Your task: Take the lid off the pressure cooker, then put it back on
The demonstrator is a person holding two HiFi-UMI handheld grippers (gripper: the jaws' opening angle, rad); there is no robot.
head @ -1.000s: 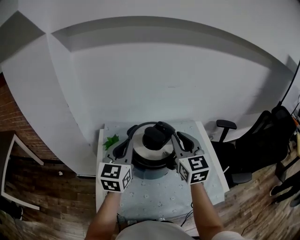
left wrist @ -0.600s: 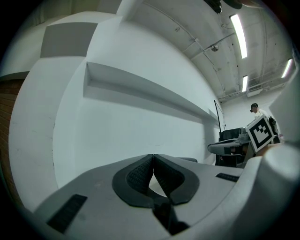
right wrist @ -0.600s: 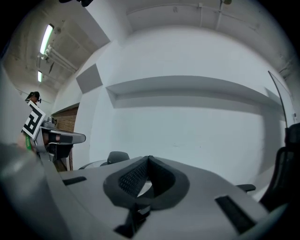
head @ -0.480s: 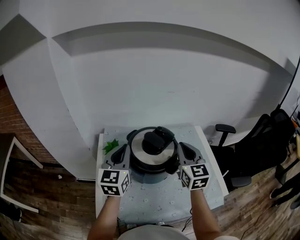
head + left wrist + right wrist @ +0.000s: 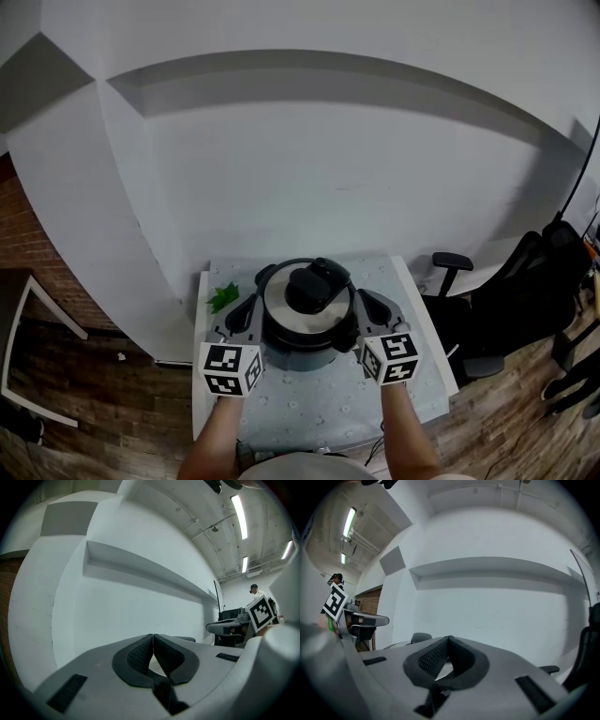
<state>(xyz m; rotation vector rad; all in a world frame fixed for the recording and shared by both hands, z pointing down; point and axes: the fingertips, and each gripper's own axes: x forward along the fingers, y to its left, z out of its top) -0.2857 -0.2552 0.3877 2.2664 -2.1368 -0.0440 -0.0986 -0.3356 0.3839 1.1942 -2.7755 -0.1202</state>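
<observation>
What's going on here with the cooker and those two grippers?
A person holds a gripper in each hand, one at either side of a pressure cooker on a small table. The lid sits on the pot. The left gripper and right gripper both have their jaws together with nothing between them, so neither grips the lid.

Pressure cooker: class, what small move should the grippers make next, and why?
Probably open the right gripper and bring it over the black knob. The lid sits on the pressure cooker, and both this gripper and the left gripper are shut and empty, flanking it.
</observation>
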